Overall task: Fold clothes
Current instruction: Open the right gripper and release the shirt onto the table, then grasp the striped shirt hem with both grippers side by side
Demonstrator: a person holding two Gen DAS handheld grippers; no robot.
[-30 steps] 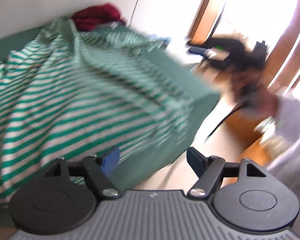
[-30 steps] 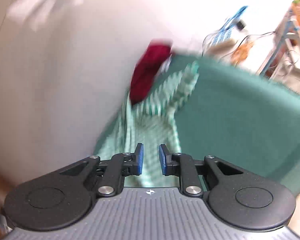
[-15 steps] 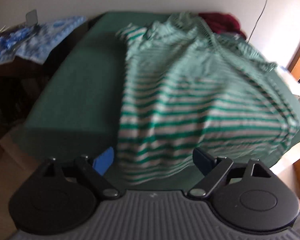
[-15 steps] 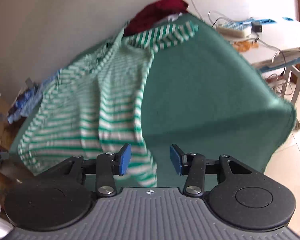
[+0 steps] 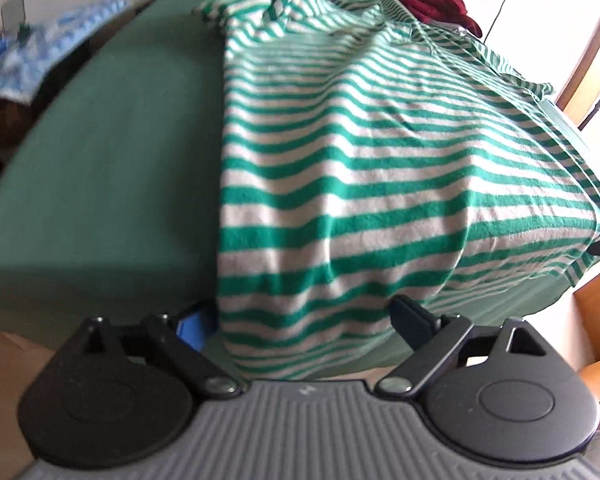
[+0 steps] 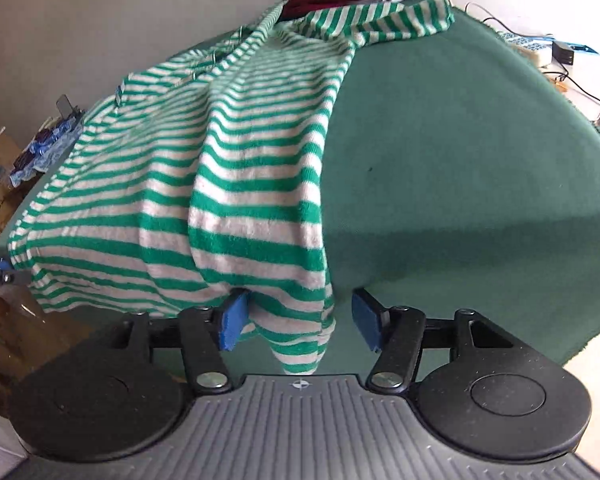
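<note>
A green-and-white striped shirt [image 5: 380, 152] lies spread over a worktop covered with a green cloth [image 5: 108, 152], its hem hanging over the near edge. In the left wrist view the shirt takes up the right part of the surface, with bare green cloth to its left; in the right wrist view the shirt [image 6: 204, 184] lies to the left and the bare cloth [image 6: 460, 152] to the right. One sleeve [image 6: 384, 20] reaches out to the right at the far end.

The left hand-held gripper [image 5: 300, 322] is released, its jaws wide apart on either side of the hanging hem near the shirt's left corner; its left pad is partly hidden behind the fabric. The right hand-held gripper [image 6: 300, 320] is also released, jaws apart, with the shirt's hanging right corner between them; the left blue pad [image 6: 232, 320] is touching or just beside the fabric, the right pad stands clear.

A dark red garment [image 5: 428, 0] lies bunched at the far end of the worktop, just beyond the shirt's collar. A blue-patterned cloth [image 5: 48, 52] sits off to the far left, beside the worktop. On the far right of the right wrist view, cables and a small black box [image 6: 562, 53] lie on a white surface.
</note>
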